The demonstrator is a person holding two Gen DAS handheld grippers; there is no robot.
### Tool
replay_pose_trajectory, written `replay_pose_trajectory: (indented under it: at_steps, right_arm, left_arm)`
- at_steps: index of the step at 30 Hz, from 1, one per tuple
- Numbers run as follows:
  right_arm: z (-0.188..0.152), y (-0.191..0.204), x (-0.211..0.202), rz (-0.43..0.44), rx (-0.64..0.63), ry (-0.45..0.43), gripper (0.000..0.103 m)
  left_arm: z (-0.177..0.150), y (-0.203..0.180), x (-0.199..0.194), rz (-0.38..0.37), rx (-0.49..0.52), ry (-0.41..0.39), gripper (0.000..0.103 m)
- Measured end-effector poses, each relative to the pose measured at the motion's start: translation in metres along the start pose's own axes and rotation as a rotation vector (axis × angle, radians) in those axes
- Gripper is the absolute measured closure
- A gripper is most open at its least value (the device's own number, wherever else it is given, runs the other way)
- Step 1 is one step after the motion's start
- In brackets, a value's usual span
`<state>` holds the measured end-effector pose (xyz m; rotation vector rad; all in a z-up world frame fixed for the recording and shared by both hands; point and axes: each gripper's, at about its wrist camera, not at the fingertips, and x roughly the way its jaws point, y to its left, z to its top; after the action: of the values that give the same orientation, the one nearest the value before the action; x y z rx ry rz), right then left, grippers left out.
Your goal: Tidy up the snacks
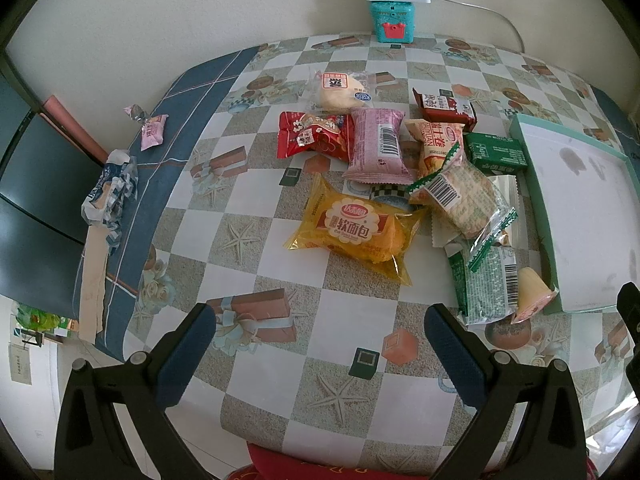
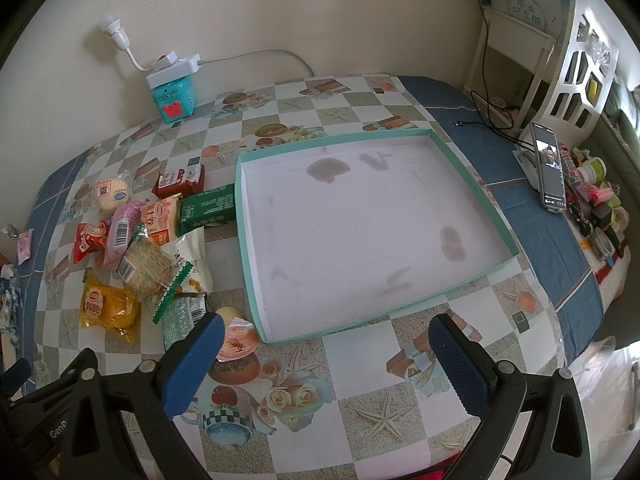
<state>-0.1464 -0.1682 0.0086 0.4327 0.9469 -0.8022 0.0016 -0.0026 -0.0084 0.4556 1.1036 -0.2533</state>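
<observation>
Fingers (image 1: 200, 356) on the left gripper (image 1: 320, 354) sit spread and empty over the checkered tabletop (image 1: 280, 412); snack pile at 12 o'clock, so I'd grab the yellow bread pack (image 1: 352, 232) by its body. Right view: right gripper (image 2: 326, 362) released too, stained empty tray (image 2: 250, 240) at 12, phone (image 2: 550, 168) at 2.

I log tablecloth (image 2: 360, 364) – checked white and sand with blue border, starfish prints | tray (image 2: 472, 176) – teal rim, stained white floor | bread pack (image 1: 352, 228) yellow | pink wrapper (image 1: 378, 144) with barcode | red packet (image 1: 314, 136) | green pack (image 1: 494, 152) | my gripper pads (image 2: 192, 364) blue.
</observation>
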Motion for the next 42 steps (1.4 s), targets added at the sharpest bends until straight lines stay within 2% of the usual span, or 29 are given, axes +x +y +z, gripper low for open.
replay_pose_trajectory:
  at_steps: [12, 14, 16, 24, 31, 38, 42]
  right_arm:
    - [0.0, 0.002, 0.002, 0.001, -0.009, 0.008, 0.0]
    - [0.003, 0.005, 0.007, -0.005, -0.024, 0.025, 0.0]
    - [0.007, 0.011, 0.01, 0.008, -0.033, 0.033, 0.0]
    - [0.021, 0.041, 0.037, 0.08, -0.08, 0.112, 0.0]
    - [0.031, 0.079, 0.051, 0.129, -0.196, 0.121, 0.0]
    - [0.034, 0.114, 0.074, 0.176, -0.286, 0.171, 0.0]
    - [0.035, 0.127, 0.081, 0.176, -0.326, 0.173, 0.0]
  left_arm:
    - [-0.002, -0.001, 0.004, -0.006, -0.004, 0.012, 0.0]
    - [0.002, 0.0, 0.009, 0.025, -0.014, 0.029, 0.0]
    - [0.007, 0.005, 0.012, 0.028, -0.045, 0.046, 0.0]
    - [0.039, 0.033, 0.031, -0.058, -0.229, 0.16, 0.0]
    - [0.057, 0.035, 0.048, -0.123, -0.319, 0.216, 0.0]
    - [0.065, 0.045, 0.072, -0.135, -0.491, 0.285, 0.0]
    - [0.066, 0.049, 0.09, -0.128, -0.534, 0.322, 0.0]
